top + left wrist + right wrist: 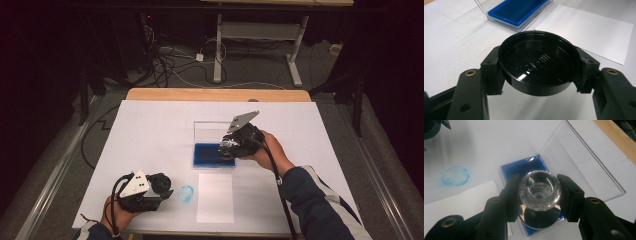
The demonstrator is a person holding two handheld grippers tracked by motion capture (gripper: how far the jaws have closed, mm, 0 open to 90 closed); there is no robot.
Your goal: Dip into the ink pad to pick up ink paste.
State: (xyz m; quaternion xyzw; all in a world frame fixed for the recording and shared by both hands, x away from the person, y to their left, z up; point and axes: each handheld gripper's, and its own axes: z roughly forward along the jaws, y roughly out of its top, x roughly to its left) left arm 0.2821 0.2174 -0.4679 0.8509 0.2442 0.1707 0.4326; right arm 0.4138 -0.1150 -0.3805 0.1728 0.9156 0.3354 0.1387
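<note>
Clear-handled stamp (pixel 539 192) is held over the blue ink pad (pixel 206 155) mid-table, clamped in the right gripper (pixel 231 146). Black cap (pixel 537 62) is gripped by the left gripper (pixel 159 187), near left. Inking appears underway; the white paper (pixel 215 197) near the pad is unstamped.

The high view is dim around the edges: the room beyond the table (pixel 215 94) sinks into near black, while the white sheet (pixel 150 145) at centre is evenly lit from above, with soft, short shadows. It is low in detail and slightly blurred. The left gripper view is sharper, with a small glare spot on the black cap (pixel 537 66). The right gripper view shows bright reflections in the clear knob (pixel 540 190) and a soft upper left corner.
</note>
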